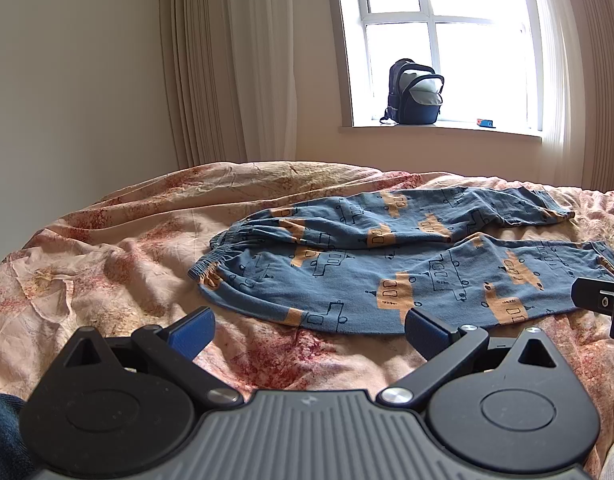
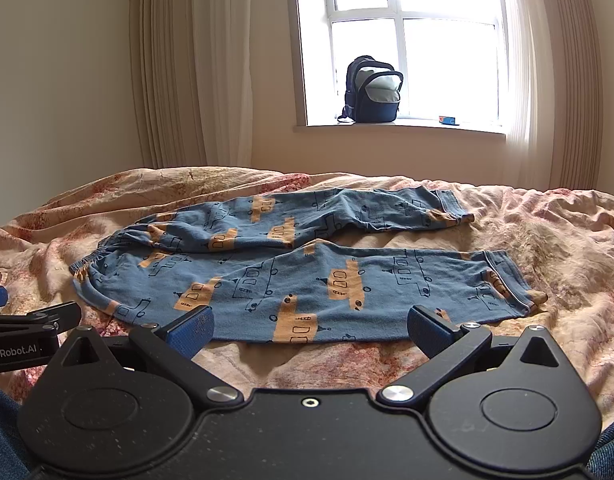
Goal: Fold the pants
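Daylight enters through the white-framed paned window [image 1: 439, 40], overexposed to blank glare. The pink floral bedspread [image 2: 547, 240] is evenly, softly lit with faint shadows. Both views sharp; strong fisheye curvature, dark vignetted corners.

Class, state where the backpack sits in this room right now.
In both wrist views the backpack stands upright on the windowsill, left of centre against the window, beyond the bed with the pants.

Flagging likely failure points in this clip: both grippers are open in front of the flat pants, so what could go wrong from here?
1. The bedspread is wrinkled and soft; a gripper may pinch it along with the pants.
2. The far leg is creased, so folding may trap wrinkles.
3. The left gripper and right gripper sit close and could collide.
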Motion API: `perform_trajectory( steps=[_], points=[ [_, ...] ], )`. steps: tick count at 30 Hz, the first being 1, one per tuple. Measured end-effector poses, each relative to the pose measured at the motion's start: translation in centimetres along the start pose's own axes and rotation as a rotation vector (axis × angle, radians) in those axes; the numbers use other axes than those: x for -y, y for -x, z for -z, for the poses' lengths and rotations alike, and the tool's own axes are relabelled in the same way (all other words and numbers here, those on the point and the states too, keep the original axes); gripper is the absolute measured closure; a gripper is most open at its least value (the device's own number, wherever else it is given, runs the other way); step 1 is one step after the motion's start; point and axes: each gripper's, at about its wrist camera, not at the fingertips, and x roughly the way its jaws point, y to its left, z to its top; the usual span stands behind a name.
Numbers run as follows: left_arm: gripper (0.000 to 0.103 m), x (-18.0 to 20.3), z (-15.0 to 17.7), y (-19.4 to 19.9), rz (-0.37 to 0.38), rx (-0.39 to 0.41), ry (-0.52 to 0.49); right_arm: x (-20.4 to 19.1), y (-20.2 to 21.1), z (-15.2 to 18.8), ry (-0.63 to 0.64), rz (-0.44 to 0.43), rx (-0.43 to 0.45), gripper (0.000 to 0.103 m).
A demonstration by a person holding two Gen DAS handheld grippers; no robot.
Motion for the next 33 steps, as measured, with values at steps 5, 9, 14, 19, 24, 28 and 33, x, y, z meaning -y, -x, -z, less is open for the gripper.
perform_trajectory(
  steps=[5, 9, 14, 19, 24, 28, 33],
  points=[
    [0.0, 0.0, 0.0, 0.0, 0.0, 0.0, 0.0, -0.1, 0.1, -0.2, 0.001, 0.0, -0.002, 0.0],
    [0.0, 0.1, 0.1, 0.0, 0.003, -0.001, -0.001, 0.0, -0.1, 0.2, 0.002, -0.001, -0.003, 0.0],
    [0.0, 0.1, 0.2, -0.1, 0.006, -0.003, -0.002, 0.0, -0.1, 0.1, 0.006, -0.001, -0.006, 0.0],
    [0.0, 0.1, 0.4, -0.3, 0.009, -0.009, 0.005, 0.0, -0.2, 0.1, 0.005, -0.002, -0.006, 0.0],
    [0.0, 0.2, 0.3, -0.5, 0.012, -0.023, -0.003, -0.1, -0.4, 0.1, 0.005, -0.006, -0.01, 0.0],
    [0.0, 0.6, -0.4, -1.2, 0.03, -0.088, -0.019, 0.3, -1.0, -0.5, -0.006, -0.059, -0.048, 0.0],
    [0.0, 0.4, -2.6, -2.6, 0.072, -0.128, -0.037, 1.0, -3.1, -2.9, 0.044, -0.136, -0.082, 0.0]
  ],
)
